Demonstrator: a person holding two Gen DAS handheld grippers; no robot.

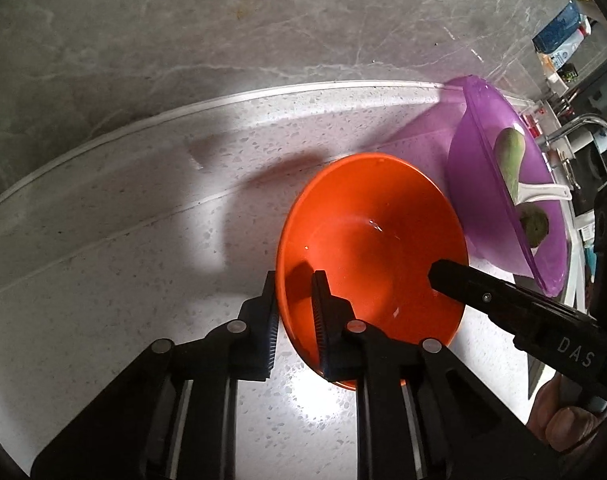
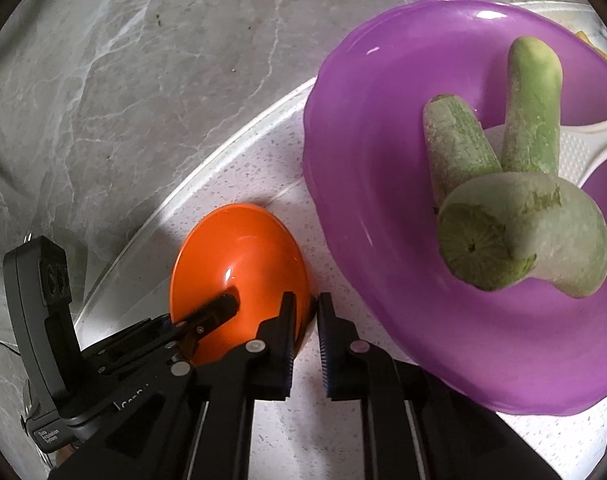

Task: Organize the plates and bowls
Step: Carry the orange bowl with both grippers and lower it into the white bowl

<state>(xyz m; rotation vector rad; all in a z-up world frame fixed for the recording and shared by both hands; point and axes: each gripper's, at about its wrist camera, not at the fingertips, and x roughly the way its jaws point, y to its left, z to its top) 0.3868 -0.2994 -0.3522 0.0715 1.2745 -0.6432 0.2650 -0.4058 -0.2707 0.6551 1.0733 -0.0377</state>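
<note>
Near the back edge of the speckled white desk (image 1: 103, 264), where it meets a grey marble wall (image 1: 183, 20), sits an orange bowl (image 1: 367, 240). The left tongs (image 1: 295, 304) pinch its near-left rim, one finger outside the wall and one inside. The right tongs (image 2: 305, 320) pinch the rim on the opposite side, again one finger on each face of the wall. Just beside the orange bowl stands a purple bowl (image 1: 483, 200). Only the right wrist view looks down into it clearly: three pale green gourd pieces (image 2: 523, 220) lie piled over a white plastic spatula (image 2: 583, 148), one cut end facing the camera. Only the left wrist view takes in the far end of the desk, with a chrome tap (image 1: 591, 128), a blue-and-white carton (image 1: 559, 40), and a thumb (image 1: 567, 428) under the right tongs' handle.
</note>
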